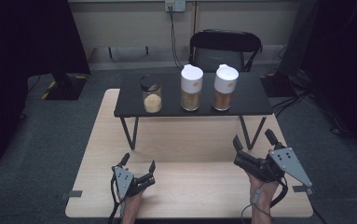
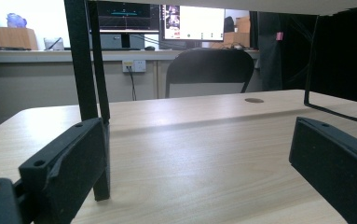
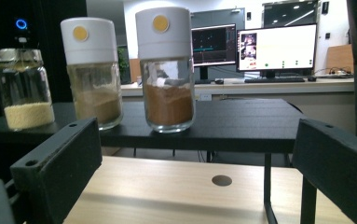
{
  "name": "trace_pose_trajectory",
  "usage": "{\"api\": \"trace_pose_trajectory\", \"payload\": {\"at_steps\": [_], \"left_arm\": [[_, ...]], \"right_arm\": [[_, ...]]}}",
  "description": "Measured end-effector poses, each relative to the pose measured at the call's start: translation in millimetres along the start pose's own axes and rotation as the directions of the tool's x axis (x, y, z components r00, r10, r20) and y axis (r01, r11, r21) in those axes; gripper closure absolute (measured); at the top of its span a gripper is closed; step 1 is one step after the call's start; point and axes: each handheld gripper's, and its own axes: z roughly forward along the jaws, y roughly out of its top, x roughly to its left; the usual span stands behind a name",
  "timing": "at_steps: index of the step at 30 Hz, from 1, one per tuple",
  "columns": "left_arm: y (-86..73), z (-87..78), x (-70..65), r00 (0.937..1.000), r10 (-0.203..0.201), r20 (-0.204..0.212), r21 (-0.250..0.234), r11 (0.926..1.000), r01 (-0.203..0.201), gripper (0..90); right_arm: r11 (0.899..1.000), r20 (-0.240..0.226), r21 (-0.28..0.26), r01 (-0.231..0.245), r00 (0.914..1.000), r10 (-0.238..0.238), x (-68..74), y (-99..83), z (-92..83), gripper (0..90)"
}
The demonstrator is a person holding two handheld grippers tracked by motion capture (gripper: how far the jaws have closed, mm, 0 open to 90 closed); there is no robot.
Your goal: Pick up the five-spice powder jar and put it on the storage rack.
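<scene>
i have the left hand-held gripper (image 1: 139, 164) and the right hand-held gripper (image 1: 252, 142) both spread wide and empty, low over the table (image 1: 190, 191). the three jars, nearest the brown-powder jar (image 3: 165, 70), stand on the black shelf (image 1: 241, 100), well apart from both.

Ahead of my left gripper (image 1: 139, 164) the pale wooden counter (image 1: 185, 186) lay bare, but the thin black metal leg (image 2: 90, 93) of the low black shelf (image 1: 246, 100) stood just beside its left-hand jaw. My right gripper (image 1: 251, 140) hung near the shelf's other black leg (image 1: 248, 133). Under the shelf there was open room between the legs. On top, the small black-lidded glass jar (image 1: 151, 94) stood apart from the two white-capped glass shakers (image 1: 191, 87), which left a narrower gap between them. The black chair (image 1: 225, 49) closed off the far side.
</scene>
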Motion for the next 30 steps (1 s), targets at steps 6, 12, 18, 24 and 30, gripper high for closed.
{"api": "trace_pose_trajectory", "payload": {"at_steps": [6, 12, 18, 24, 30], "left_arm": [[0.0, 0.0, 0.0, 1.0, 0.0, 0.0, 0.0, 1.0, 0.0, 3.5], [0.0, 0.0, 0.0, 1.0, 0.0, 0.0, 0.0, 1.0, 0.0, 3.5], [0.0, 0.0, 0.0, 1.0, 0.0, 0.0, 0.0, 1.0, 0.0, 3.5], [0.0, 0.0, 0.0, 1.0, 0.0, 0.0, 0.0, 1.0, 0.0, 3.5], [0.0, 0.0, 0.0, 1.0, 0.0, 0.0, 0.0, 1.0, 0.0, 3.5]], "right_arm": [[0.999, 0.01, 0.014, 0.036, 0.9993, -0.037, 3.4, -10.3, -7.3, 0.3], [0.998, -0.004, 0.019, 0.057, 0.9984, -0.057, 8.0, -19.3, -10.2, 0.2], [0.998, -0.009, 0.012, 0.068, 0.9976, -0.068, 13.6, -30.1, -14.0, 0.1], [0.995, -0.029, 0.017, 0.094, 0.9952, -0.094, 19.0, -37.8, -16.2, 0.0], [0.997, -0.03, 0.017, 0.07, 0.9971, -0.069, 20.6, -46.7, -17.5, 0.0]]}}
